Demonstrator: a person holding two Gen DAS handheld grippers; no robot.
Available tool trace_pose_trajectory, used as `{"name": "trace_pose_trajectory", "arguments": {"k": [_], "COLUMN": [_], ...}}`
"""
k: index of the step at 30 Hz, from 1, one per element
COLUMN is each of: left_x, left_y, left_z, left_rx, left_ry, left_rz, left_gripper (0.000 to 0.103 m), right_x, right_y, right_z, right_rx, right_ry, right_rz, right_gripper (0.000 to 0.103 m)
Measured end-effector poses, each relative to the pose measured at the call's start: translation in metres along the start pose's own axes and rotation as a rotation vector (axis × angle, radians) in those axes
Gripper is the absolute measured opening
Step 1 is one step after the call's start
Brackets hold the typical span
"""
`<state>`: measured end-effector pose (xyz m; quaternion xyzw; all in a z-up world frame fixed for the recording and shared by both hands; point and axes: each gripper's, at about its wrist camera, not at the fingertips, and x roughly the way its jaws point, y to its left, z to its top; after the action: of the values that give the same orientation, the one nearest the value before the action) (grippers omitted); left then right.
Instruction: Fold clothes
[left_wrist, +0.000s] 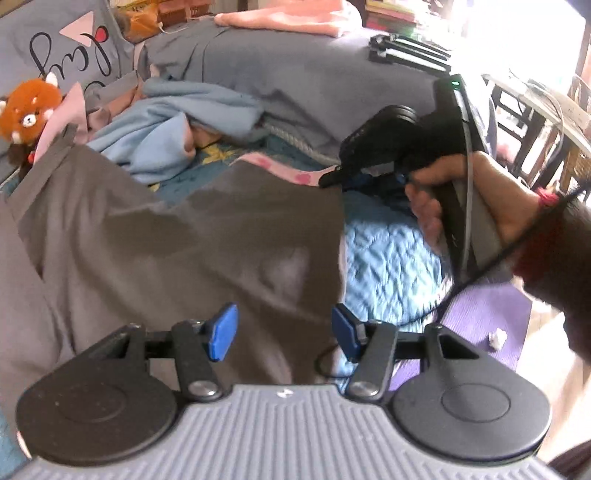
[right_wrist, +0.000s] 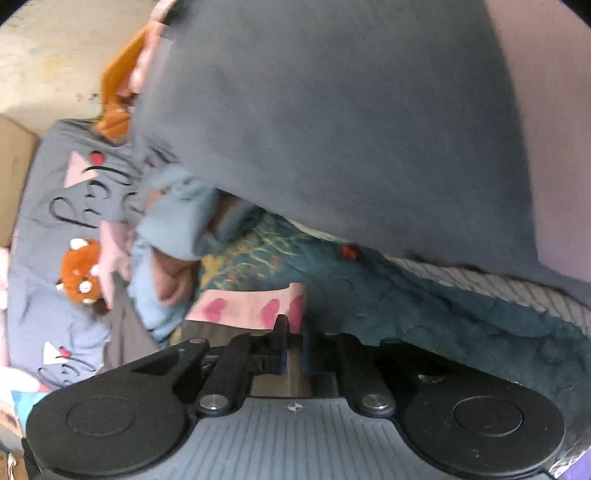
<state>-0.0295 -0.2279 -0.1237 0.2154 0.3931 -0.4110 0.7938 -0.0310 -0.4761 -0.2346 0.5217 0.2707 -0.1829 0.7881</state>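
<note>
Bed: while the grey garment is spread over it, the bed (left_wrist: 388, 254) is seen as a blue quilted surface, one in number.
Grey garment: one grey garment (left_wrist: 147, 240) is laid across the bed, directly ahead of and beneath the left claw; its far right corner is reached by the right claw.
Blue garment: one light blue garment (left_wrist: 177, 125) is left crumpled beyond the grey one.
Right claw: the right claw (right_wrist: 293, 349) is closed on an edge of the grey garment, beside a pink heart-printed strip (right_wrist: 255, 306).
Left claw: the left claw (left_wrist: 284, 332) is held open, nothing gripped, over the near hem.
Relation: the near edge is judged closest to the left claw.
Toy: one plush toy (left_wrist: 27, 110) is counted.
</note>
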Motion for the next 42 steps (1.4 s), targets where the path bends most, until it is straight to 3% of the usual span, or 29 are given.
{"name": "trace_pose_trajectory", "arguments": {"k": [3, 10, 14, 20, 24, 30, 32, 35, 39, 42], "left_x": [-0.001, -0.005, -0.006, 0.002, 0.006, 0.014, 0.017, 0.022, 0.022, 0.019], "left_y": [0.002, 0.007, 0.009, 0.001, 0.003, 0.014, 0.018, 0.026, 0.035, 0.042], "left_z": [0.005, 0.016, 0.022, 0.026, 0.025, 0.019, 0.017, 0.013, 0.008, 0.004], "left_rx": [-0.015, -0.052, -0.071, -0.031, -0.057, -0.094, -0.112, -0.145, -0.195, -0.238], "left_ry": [-0.047, -0.157, -0.219, -0.215, -0.219, -0.177, -0.165, -0.143, -0.147, -0.155], "left_rz": [-0.006, -0.02, -0.027, -0.011, 0.015, 0.04, 0.049, 0.055, 0.057, 0.055], "left_gripper": [0.06, 0.058, 0.058, 0.055, 0.054, 0.036, 0.019, 0.003, 0.002, 0.002], "right_x": [-0.017, -0.038, -0.036, -0.036, -0.037, -0.036, -0.036, -0.039, -0.049, -0.051], "right_y": [0.015, 0.072, 0.092, 0.111, 0.115, 0.115, 0.115, 0.115, 0.099, 0.073], "right_z": [0.0, -0.017, -0.029, -0.049, -0.06, -0.069, -0.07, -0.072, -0.064, -0.044], "right_rx": [-0.04, -0.205, -0.229, -0.311, -0.352, -0.371, -0.369, -0.377, -0.322, -0.2], "right_ry": [0.008, 0.149, 0.211, 0.257, 0.297, 0.351, 0.359, 0.371, 0.329, 0.228], "right_rz": [0.082, 0.228, 0.236, 0.216, 0.216, 0.249, 0.253, 0.293, 0.341, 0.232], "right_gripper": [0.006, 0.006, 0.006, 0.006, 0.008, 0.01, 0.012, 0.019, 0.031, 0.041]}}
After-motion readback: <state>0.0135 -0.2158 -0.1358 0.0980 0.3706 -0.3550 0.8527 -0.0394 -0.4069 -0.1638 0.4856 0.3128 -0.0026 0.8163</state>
